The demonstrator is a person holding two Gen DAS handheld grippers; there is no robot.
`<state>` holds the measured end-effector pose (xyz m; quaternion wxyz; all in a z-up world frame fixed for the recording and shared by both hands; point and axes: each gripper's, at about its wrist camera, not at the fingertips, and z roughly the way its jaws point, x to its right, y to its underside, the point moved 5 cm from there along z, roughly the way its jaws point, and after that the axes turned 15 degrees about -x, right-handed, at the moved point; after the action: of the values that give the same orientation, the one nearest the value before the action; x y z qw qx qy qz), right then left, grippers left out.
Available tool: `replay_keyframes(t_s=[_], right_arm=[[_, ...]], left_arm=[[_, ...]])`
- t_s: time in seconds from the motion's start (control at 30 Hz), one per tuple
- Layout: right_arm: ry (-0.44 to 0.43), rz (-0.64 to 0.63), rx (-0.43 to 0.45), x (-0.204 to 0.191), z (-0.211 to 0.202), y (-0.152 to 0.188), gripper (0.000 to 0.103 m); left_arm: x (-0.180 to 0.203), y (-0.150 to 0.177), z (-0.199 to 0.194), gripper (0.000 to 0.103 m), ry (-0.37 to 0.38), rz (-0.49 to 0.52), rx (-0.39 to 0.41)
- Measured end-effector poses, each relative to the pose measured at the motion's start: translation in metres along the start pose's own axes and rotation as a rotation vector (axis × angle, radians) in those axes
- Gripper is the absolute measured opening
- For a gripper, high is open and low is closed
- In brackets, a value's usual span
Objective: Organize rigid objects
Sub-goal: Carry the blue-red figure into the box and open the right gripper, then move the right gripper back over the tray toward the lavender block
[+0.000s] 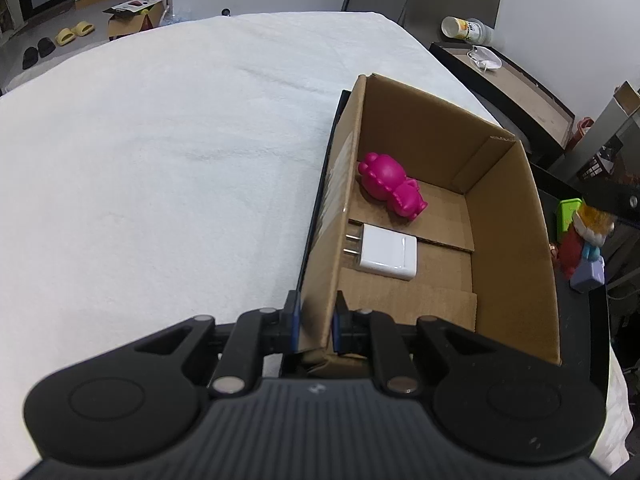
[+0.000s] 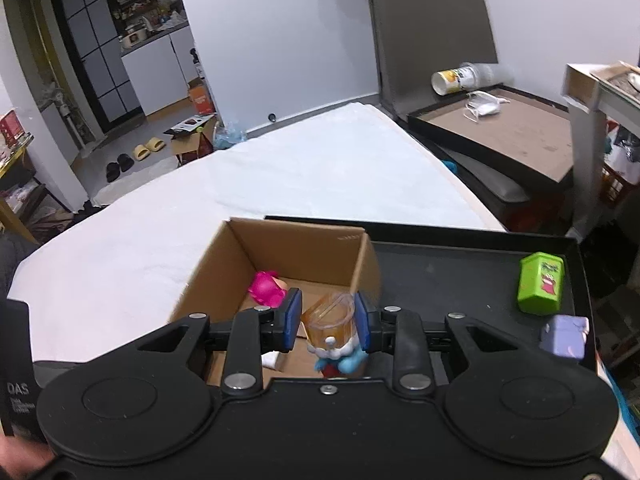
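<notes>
Currently right claw (image 2: pixel 327 322) clamps toy figure (image 2: pixel 334 332) above cardboard box (image 2: pixel 296 248); left claw (image 1: pixel 317 326) pinches box wall. Risk: figure (tilted, blurred) slipping, landing outside box beyond claw.

The box (image 1: pixel 516 216) is plain brown cardboard, matt and slightly rough. Inside lie a glossy pink plastic toy (image 1: pixel 390 184) and a smooth white plastic charger (image 1: pixel 386 254) with shiny metal prongs. The white cloth (image 1: pixel 160 152) looks soft and finely textured (faintly creased). The tray (image 2: pixel 460 268) beside the box is matt black
</notes>
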<state>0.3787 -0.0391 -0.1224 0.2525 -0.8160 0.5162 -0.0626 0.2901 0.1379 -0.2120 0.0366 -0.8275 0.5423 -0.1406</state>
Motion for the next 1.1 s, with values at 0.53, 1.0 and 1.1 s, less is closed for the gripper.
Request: replay_keyframes(t_s=[0.53,1.0,1.1], right_arm=[[0.039,-0.068,0.026,-0.027,0.024,-0.025,0.028],[0.041,-0.088,0.004,-0.009,0.016,-0.004,0.067],[0.042,-0.078,-0.014,0.0,0.014,0.007,0.071]], left_arm=[[-0.002,0.0,0.0,0.014,0.01,0.0,-0.006],[-0.001,0.0,0.001,0.015,0.007,0.001,-0.005],[-0.001,0.0,0.001,0.015,0.01,-0.002,-0.006]])
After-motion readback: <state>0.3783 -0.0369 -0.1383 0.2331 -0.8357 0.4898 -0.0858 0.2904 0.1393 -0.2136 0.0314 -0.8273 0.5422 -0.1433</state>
